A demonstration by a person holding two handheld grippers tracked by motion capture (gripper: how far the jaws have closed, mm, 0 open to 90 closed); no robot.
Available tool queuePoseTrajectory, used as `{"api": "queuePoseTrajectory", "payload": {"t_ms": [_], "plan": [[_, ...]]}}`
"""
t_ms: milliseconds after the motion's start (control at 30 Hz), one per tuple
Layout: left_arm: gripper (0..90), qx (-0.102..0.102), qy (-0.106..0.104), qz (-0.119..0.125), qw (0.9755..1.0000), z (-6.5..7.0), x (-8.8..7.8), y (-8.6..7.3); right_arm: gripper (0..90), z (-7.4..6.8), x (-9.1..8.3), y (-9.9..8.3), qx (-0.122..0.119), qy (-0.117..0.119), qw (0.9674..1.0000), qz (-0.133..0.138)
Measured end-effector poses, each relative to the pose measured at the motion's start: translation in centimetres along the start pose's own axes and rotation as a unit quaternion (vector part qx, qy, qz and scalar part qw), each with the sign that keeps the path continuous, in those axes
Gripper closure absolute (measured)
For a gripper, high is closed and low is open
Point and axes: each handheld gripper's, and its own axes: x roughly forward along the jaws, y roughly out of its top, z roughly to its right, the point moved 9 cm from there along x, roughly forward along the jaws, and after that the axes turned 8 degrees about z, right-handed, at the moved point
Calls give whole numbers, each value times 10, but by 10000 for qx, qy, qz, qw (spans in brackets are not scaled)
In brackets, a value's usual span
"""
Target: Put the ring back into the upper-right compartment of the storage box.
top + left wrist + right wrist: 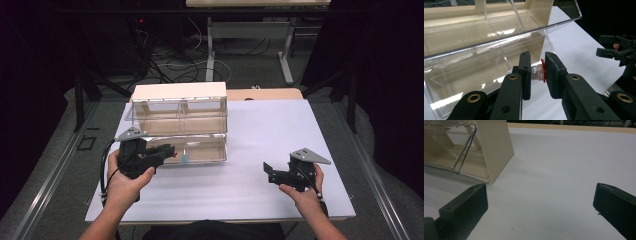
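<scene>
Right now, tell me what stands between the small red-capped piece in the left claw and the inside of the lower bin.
The lower bin's clear front wall stands directly beyond the red-capped piece clamped in the left claw. The upper bin's tilted-out clear front overhangs from above. Nothing else visible intervenes.

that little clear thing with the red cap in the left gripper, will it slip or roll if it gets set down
The small clear piece with a red cap looks smooth, so it may slip between the left gripper jaws. It seems light. Its round cap suggests it could roll on the flat white table.
</scene>
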Motion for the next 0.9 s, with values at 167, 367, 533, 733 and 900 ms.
{"api": "queuePoseTrajectory", "payload": {"t_ms": [167, 367, 533, 733, 900], "plan": [[768, 69, -15, -9, 10000, 3, 7, 8, 0, 0, 0, 0, 15, 1, 10000, -9], [768, 109, -42, -17, 9999, 8, 15, 15, 0, 0, 0, 0, 6, 5, 10000, 0], [768, 123, -76, 17, 9999, 14, 21, 23, 0, 0, 0, 0, -11, 1, 10000, -3], [768, 191, -83, 39, 9998, 18, 27, 32, 0, 0, -1, -1, -2, -3, 10000, -45], [768, 177, -79, 56, 9998, 19, 32, 38, 0, 0, 0, 0, -15, 11, 10000, 3]]}}
